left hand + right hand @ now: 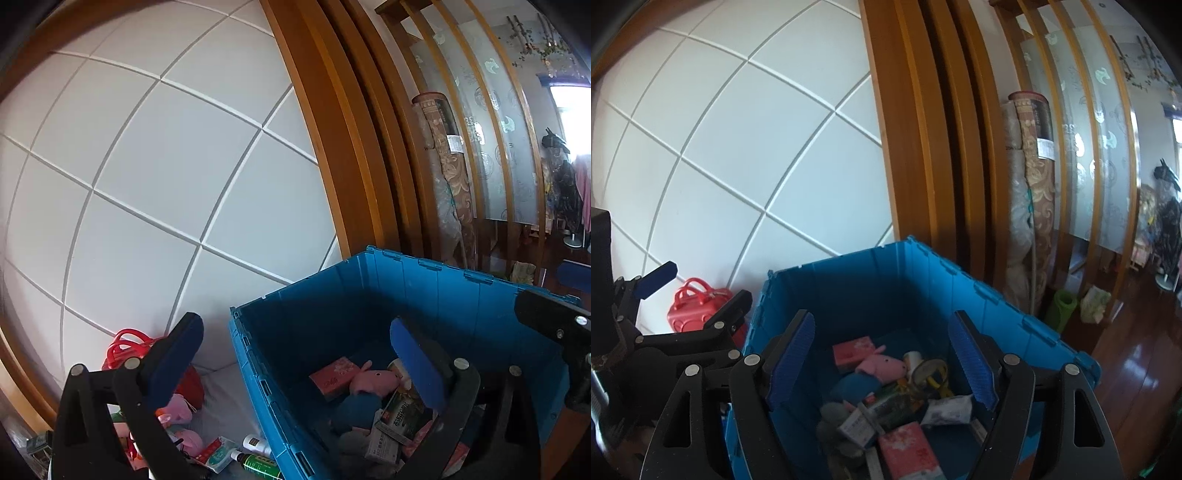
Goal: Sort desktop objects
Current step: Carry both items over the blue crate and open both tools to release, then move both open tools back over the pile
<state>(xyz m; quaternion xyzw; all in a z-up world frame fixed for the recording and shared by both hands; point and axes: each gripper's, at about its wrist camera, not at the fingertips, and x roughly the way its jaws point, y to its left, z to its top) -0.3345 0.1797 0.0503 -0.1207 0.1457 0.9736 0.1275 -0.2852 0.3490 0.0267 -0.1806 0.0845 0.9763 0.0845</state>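
Now | left claw (295,365) released | right claw (882,362) released, over blue crate (849,280)

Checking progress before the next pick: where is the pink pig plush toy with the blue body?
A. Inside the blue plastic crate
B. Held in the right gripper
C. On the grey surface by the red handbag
A: the pink pig plush toy lies among boxes on the floor of the blue plastic crate, and the right gripper is open and empty.

left gripper (295,363) jaws spread wide, empty, right gripper (882,360) likewise
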